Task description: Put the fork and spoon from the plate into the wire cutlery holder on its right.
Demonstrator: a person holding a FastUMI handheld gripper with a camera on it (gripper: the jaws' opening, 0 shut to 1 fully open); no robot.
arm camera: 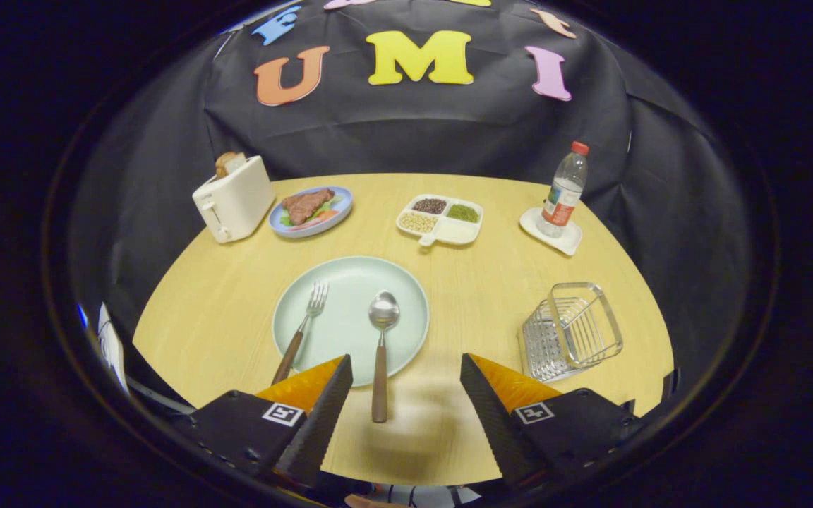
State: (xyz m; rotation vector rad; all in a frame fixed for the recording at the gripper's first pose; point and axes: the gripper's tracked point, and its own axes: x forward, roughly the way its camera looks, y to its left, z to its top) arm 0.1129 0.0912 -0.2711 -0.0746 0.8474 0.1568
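Note:
A pale green plate [350,282] lies on the round wooden table just ahead of my fingers. On its left part rests a fork [300,331] with a brown handle, tines pointing away. A spoon [382,346] with a brown handle lies on the plate's right part, its handle reaching over the near rim toward me. My gripper [405,370] hovers open over the table's near edge; the spoon's handle end sits between the fingers, closer to the left one, touching neither. The wire cutlery holder [572,331] stands to the right of the plate, beyond the right finger.
Across the back of the table stand a cream toaster [233,199] with bread, a blue plate of meat [311,210], a divided white dish of beans [440,219], and a water bottle [565,190] on a white coaster. Bare wood separates plate and holder.

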